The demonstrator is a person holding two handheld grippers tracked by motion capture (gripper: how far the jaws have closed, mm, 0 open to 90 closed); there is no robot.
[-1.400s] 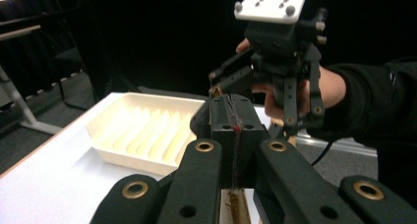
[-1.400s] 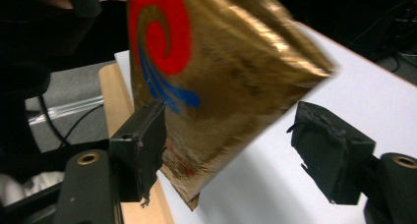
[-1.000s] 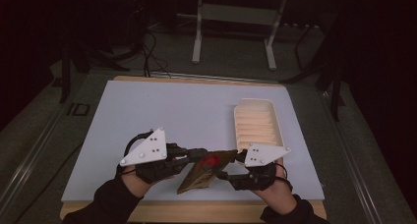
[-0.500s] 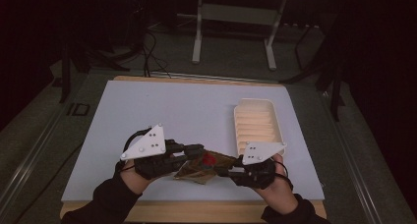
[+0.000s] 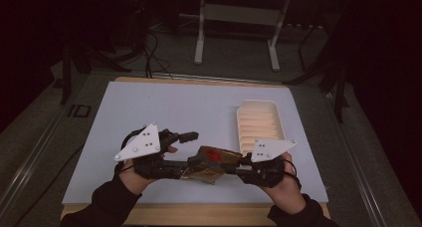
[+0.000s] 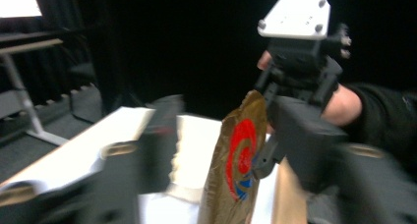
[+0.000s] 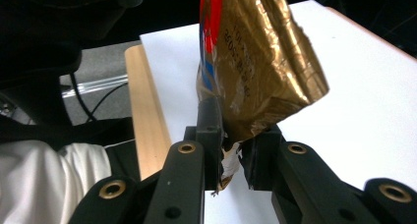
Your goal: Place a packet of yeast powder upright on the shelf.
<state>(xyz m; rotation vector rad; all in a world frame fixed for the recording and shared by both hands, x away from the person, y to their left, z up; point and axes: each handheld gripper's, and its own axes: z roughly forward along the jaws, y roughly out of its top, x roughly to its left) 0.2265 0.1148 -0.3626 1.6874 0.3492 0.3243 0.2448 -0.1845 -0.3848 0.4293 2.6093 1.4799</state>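
The gold packet (image 5: 211, 162) hangs between both grippers above the white mat (image 5: 149, 112). The right gripper (image 7: 231, 157) is clamped on its torn end. The left gripper (image 5: 191, 152) has just been opening, jaws apart either side of the packet. A ribbed tray (image 5: 259, 120) lies beyond the right gripper.

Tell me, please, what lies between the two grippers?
In the high view, a gold packet with a red mark spans between the left gripper and the right gripper.

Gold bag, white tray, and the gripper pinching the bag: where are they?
gold bag (image 7: 260, 67), right gripper view, its crinkled gold side.
white tray (image 5: 260, 123), high view, its ribbed floor.
right gripper (image 7: 232, 157), right gripper view, between its fingertips.
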